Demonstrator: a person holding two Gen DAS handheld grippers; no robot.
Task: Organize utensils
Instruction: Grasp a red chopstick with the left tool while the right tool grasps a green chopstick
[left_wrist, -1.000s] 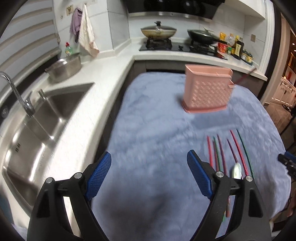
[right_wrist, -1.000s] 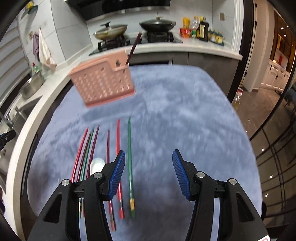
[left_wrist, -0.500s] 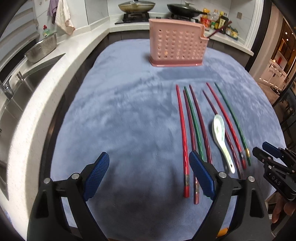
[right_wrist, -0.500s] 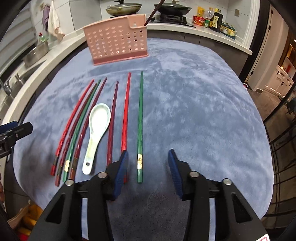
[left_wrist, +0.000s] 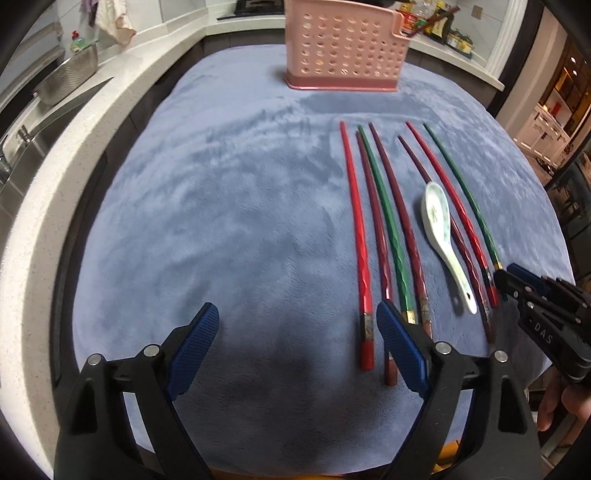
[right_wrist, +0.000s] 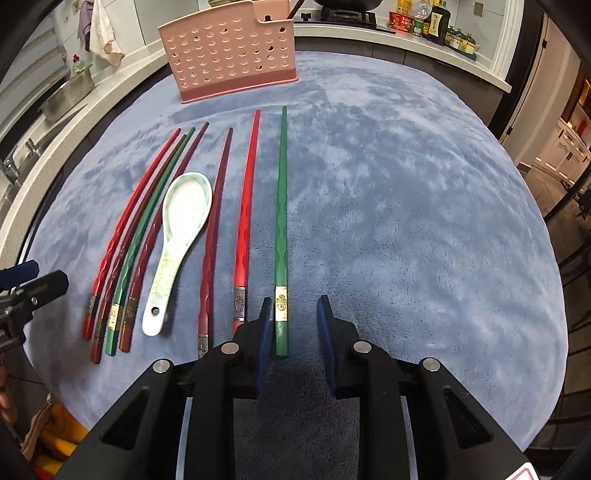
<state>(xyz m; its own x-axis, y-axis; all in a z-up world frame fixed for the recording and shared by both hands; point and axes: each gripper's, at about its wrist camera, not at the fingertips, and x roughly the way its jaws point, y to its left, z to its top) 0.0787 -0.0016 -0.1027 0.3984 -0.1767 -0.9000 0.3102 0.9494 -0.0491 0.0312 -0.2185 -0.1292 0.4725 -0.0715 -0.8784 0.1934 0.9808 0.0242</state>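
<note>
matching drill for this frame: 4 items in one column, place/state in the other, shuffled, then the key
Items
1. pink holder
2. white spoon
3. rightmost green chopstick
4. left gripper

Places/states
A. lying among the chopsticks, handle toward the camera
B. fingers wide apart over bare blue cloth
C. upright at the far end of the cloth
D. butt end between the right gripper fingers, not yet clamped

Pairs: 1-C, 2-A, 3-D, 4-B

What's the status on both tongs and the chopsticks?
Right tongs open, straddling the end of the green chopstick. Left tongs open, holding nothing. Spoon and other chopsticks flat on cloth. Pink holder unobstructed.
</note>
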